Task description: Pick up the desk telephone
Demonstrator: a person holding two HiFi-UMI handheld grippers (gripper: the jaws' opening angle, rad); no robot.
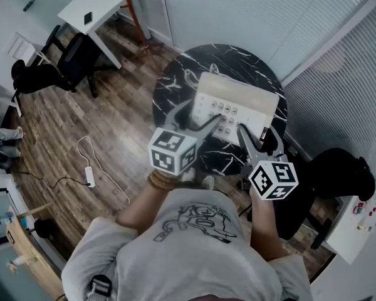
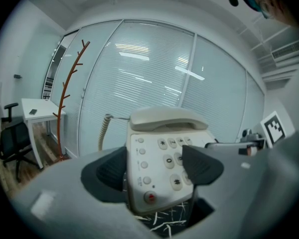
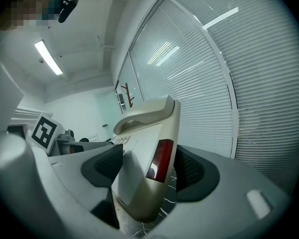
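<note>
A beige desk telephone (image 1: pixel 238 99) with its handset (image 2: pixel 167 118) on the cradle sits over a round black marble table (image 1: pixel 175 86). My left gripper (image 1: pixel 203 115) grips its near left corner. In the left gripper view the phone (image 2: pixel 159 153) fills the gap of the left gripper (image 2: pixel 154 168), one pad against its side and the other over the keypad. My right gripper (image 1: pixel 258 133) holds the near right edge. In the right gripper view the phone (image 3: pixel 144 183) stands tilted, pinched on both sides by the right gripper (image 3: pixel 144 171), with marble showing below.
A coiled cord (image 2: pixel 103 131) hangs off the phone's left side. Slatted glass walls curve behind the table. A brown coat stand (image 1: pixel 135 11) and white desk (image 1: pixel 94 8) are at the back left, black chairs (image 1: pixel 50 74) left and right (image 1: pixel 338 174), a power strip (image 1: pixel 88 174) on the floor.
</note>
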